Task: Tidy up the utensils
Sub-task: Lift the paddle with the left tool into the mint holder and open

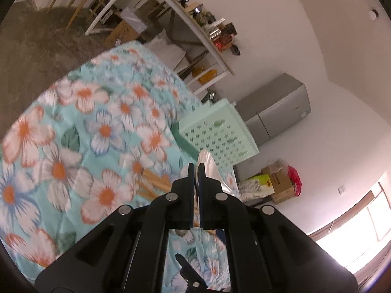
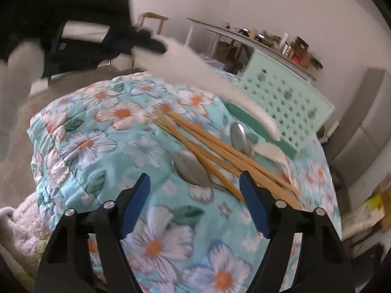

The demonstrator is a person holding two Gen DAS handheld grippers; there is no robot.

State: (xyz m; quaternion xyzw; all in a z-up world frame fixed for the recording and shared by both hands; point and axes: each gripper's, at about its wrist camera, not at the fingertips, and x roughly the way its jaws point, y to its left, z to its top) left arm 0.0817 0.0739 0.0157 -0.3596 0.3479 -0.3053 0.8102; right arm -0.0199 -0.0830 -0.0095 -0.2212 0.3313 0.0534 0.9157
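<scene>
My left gripper (image 1: 196, 167) is shut on a white spoon (image 1: 207, 161), held above the floral cloth (image 1: 97, 122). In the right wrist view that spoon (image 2: 207, 78) is a blurred white streak coming out of the black left gripper (image 2: 146, 44). Several wooden chopsticks (image 2: 215, 149) lie in a loose pile on the cloth with two metal spoons (image 2: 193, 168) (image 2: 240, 139) and another white spoon (image 2: 271, 153). My right gripper (image 2: 195, 182) stands open just short of the nearer metal spoon, and its pads touch nothing. A mint perforated basket (image 2: 288, 97) stands behind the pile.
The cloth (image 2: 102, 146) drops off at its left and front edges. A white shelf (image 1: 195, 24) with clutter lines the far wall, and a grey cabinet (image 1: 276, 107) stands beside it. Cardboard boxes (image 1: 278, 183) sit on the floor. A fluffy white thing (image 2: 22, 222) lies low on the left.
</scene>
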